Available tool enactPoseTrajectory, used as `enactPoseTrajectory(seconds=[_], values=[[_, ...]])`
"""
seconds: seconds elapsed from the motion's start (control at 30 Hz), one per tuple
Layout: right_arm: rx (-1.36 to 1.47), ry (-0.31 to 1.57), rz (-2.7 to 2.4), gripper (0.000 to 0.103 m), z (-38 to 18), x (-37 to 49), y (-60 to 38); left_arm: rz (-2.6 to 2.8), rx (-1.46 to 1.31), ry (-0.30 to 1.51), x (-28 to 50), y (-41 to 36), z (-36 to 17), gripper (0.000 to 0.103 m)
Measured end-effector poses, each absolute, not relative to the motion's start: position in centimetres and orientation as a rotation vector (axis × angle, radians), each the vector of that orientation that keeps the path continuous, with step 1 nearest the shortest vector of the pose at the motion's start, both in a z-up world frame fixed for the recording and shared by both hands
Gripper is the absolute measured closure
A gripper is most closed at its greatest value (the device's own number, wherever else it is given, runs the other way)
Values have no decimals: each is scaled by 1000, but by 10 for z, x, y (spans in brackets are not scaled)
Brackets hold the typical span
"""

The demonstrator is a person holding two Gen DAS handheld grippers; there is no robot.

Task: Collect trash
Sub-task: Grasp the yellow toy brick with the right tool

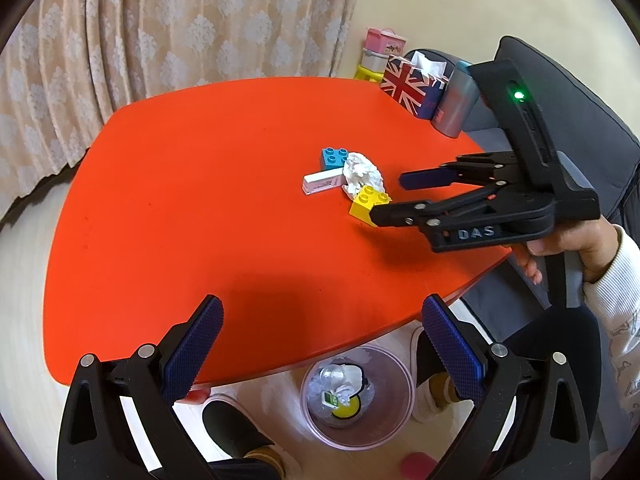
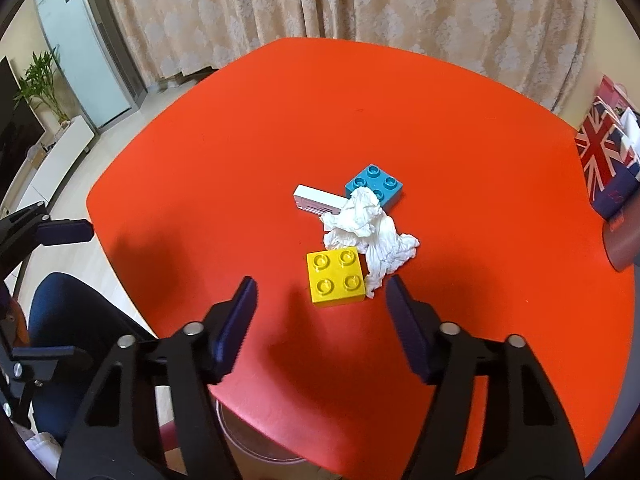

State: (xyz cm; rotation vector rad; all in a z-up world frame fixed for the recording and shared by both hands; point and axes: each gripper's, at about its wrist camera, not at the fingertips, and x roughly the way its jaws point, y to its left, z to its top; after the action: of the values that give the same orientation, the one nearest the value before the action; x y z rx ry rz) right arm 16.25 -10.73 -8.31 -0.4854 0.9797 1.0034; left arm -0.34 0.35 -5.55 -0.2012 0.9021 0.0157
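A crumpled white tissue [image 2: 370, 232] lies mid-table on the red table [image 2: 240, 140], between a yellow brick [image 2: 336, 276], a blue brick [image 2: 374, 186] and a small white box [image 2: 318, 202]. My right gripper [image 2: 320, 300] is open and empty, hovering just short of the yellow brick; it also shows in the left wrist view [image 1: 386, 198]. My left gripper [image 1: 322, 320] is open and empty over the table's near edge. The tissue [image 1: 362, 176] also shows in the left wrist view. A clear trash bin [image 1: 356, 396] with rubbish in it stands on the floor below the table edge.
A Union Jack tissue box [image 1: 414, 86] and a grey canister [image 1: 456, 106] stand at the table's far right corner. A dark sofa [image 1: 592, 128] is to the right. Curtains [image 2: 320, 0] hang behind. My feet in slippers flank the bin.
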Motion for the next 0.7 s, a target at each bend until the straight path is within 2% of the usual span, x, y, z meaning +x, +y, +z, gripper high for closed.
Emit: enactPoseTrajectory(seconds=[0.3,0.47,0.6,0.7], values=[[-502,993,1007,56,-92,165,-101,14,-220,910,-3,7,-59,8],[-503,997,1003,58,-93,165,-99,13,-231,914,-3,9,-62,8],[-510,995,997,72,-93,165,-98,12,-232,918,-3,9,-63,8],[-502,991,1001,72,-92,164,-99,12,-233,917,-3,9,-63,8]])
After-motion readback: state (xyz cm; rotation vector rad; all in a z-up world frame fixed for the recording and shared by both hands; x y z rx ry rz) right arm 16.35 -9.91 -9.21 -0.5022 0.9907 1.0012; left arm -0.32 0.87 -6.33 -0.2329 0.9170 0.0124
